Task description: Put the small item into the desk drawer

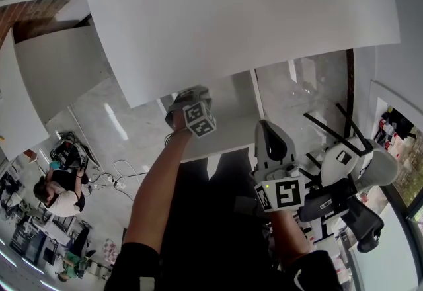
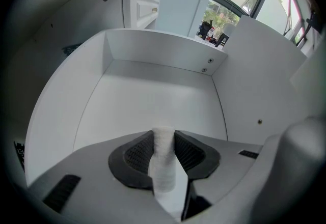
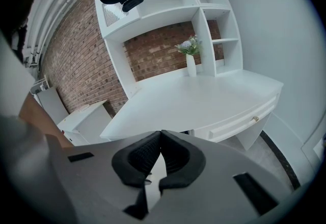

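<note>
You're clamping the small white roll (image 2: 163,167) (foam, maybe) in your left gripper (image 2: 164,140), axis along the jaws; the open drawer (image 2: 153,101) is lying directly beyond. Your right gripper (image 3: 159,142) is idling closed.

Grey left gripper (image 2: 163,146), black ribbed jaws
</note>
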Demonstrator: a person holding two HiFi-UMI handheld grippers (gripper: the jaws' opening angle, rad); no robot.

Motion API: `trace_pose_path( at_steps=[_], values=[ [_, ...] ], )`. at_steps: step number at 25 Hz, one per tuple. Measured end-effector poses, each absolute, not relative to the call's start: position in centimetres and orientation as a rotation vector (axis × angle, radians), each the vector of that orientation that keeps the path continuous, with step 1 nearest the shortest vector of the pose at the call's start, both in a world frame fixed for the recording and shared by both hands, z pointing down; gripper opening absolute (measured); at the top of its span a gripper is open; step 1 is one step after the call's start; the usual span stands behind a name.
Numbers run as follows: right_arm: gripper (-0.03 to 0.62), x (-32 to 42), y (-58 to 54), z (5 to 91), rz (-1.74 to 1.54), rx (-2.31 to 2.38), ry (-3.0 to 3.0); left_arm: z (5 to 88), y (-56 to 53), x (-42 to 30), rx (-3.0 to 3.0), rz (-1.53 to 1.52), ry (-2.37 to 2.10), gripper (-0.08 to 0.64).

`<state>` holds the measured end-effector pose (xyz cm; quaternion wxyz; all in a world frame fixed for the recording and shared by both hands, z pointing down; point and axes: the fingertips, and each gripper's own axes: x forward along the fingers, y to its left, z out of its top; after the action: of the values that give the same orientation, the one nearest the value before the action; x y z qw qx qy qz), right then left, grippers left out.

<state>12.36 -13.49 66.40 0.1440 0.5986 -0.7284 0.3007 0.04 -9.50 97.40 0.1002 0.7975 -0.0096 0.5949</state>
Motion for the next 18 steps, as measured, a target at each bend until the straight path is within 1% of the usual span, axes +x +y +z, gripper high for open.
trace_pose_path(
  at_steps=[9,14,18],
  values=[
    [0.014,12.2,-13.1,66.4,0.854,1.714,-2.1,97.5,-9.5,-0.2,2.353,1.747,-0.06,0.138],
    [0.014,12.1,-12.8,66.1,0.839,1.71,-2.108,96.6,-9.5,-0.3,2.357,1.731,-0.081,0.189],
    [0.014,12.0,-12.4,65.5,0.826,1.709,-2.115,95.8,-9.3,-0.4,2.355,1.715,-0.104,0.195]
  ],
)
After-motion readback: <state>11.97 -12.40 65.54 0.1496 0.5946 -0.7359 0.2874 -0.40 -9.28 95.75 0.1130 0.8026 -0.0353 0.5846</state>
